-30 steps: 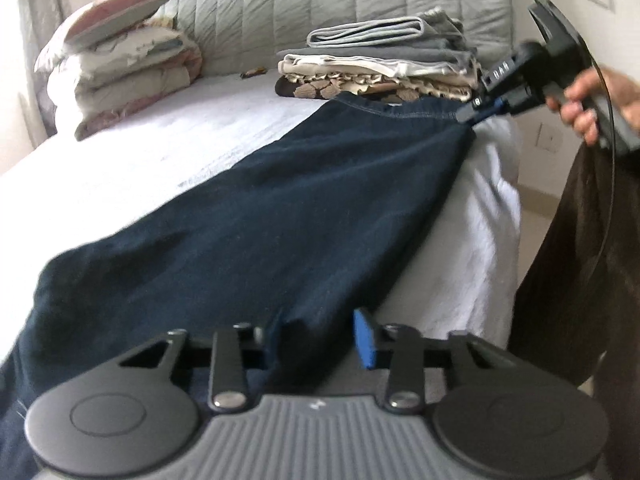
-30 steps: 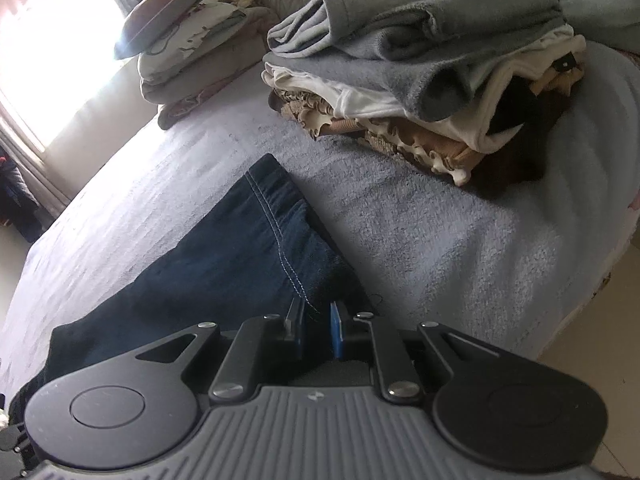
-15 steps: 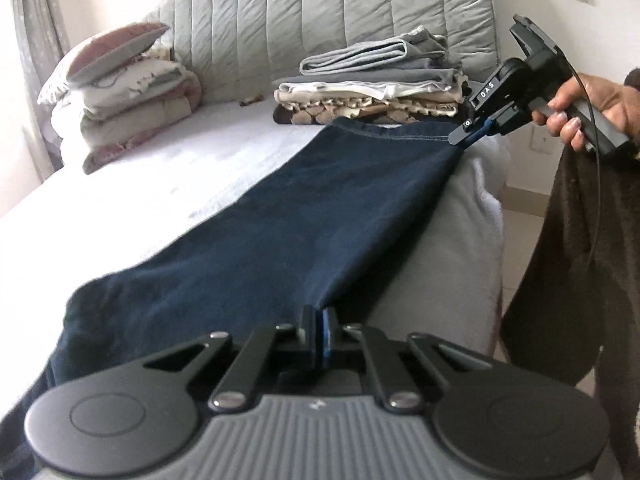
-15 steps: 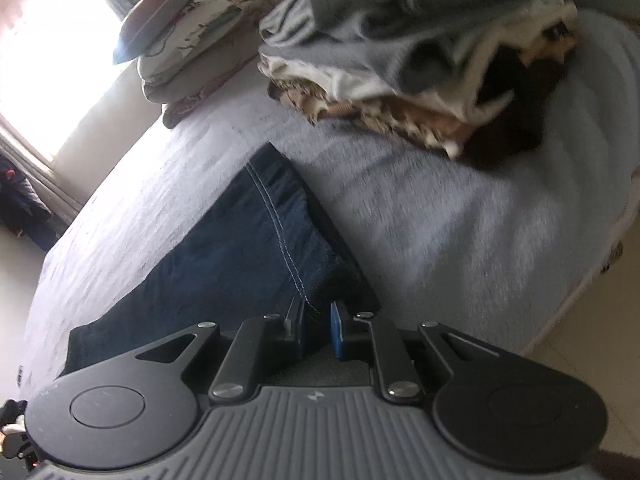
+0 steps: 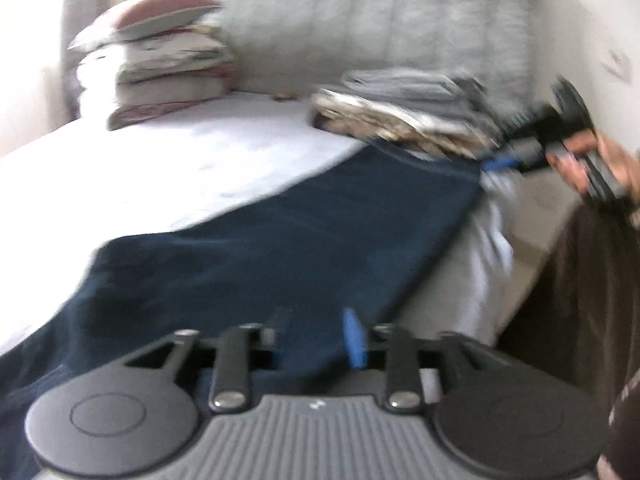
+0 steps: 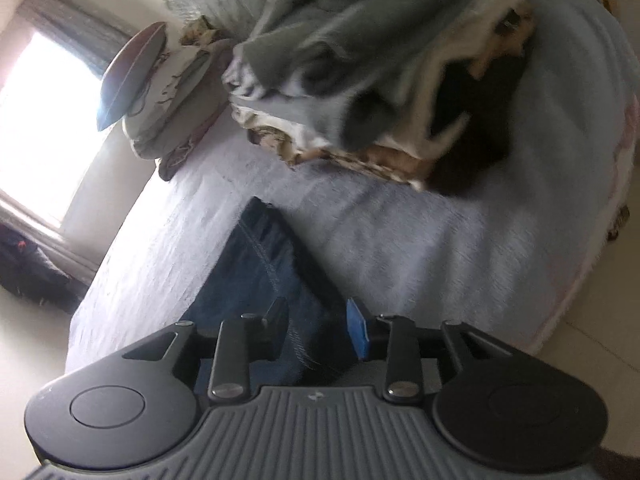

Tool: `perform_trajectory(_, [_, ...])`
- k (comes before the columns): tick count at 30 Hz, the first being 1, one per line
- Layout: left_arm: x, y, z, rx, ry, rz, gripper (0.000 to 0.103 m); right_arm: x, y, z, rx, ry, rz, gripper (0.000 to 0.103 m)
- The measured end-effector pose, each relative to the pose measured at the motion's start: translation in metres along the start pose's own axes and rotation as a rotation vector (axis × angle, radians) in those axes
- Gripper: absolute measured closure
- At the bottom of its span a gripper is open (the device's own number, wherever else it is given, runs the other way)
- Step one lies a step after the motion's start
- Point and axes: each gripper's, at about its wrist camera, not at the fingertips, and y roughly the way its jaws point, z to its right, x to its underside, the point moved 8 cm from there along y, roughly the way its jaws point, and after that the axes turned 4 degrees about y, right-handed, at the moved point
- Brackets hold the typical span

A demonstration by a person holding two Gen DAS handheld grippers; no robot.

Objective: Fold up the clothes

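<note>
No writing is legible in these blurred views; both the left gripper (image 5: 316,346) and right gripper (image 6: 320,330) are opening, pads off the dark jeans (image 5: 280,248) lying between them along the bed (image 5: 180,168) edge.

jeans (image 5: 280,248) lay lengthwise on bed (image 5: 160,168), along its right edge | folded clothes stack (image 5: 404,112) sat on bed just beyond jeans' far end | pillow pile (image 5: 156,68) stood far left, against headboard (image 5: 380,20)
</note>
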Motion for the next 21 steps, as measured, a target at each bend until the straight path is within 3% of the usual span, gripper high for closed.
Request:
perform_trajectory(1, [0.001, -0.002, -0.01, -0.041, -0.025, 0.005, 0.045, 0.001, 0.003, -0.008, -0.003, -0.022, 0.003, 0.067])
perform_trajectory(3, [0.002, -0.007, -0.031, -0.123, -0.072, 0.013, 0.039, 0.005, 0.011, -0.025, -0.016, -0.063, -0.002, 0.067])
perform_trajectory(11, [0.026, -0.033, -0.108, -0.418, -0.277, -0.036, 0.036, 0.03, 0.052, -0.092, -0.079, -0.209, -0.094, 0.065])
perform_trajectory(15, [0.046, -0.058, -0.143, -0.566, -0.364, -0.054, 0.029, 0.049, 0.077, -0.134, -0.155, -0.324, -0.19, 0.062])
perform_trajectory(21, [0.084, -0.087, -0.177, -0.726, -0.458, -0.095, 0.029, 0.097, 0.122, -0.222, -0.367, -0.545, -0.418, 0.059])
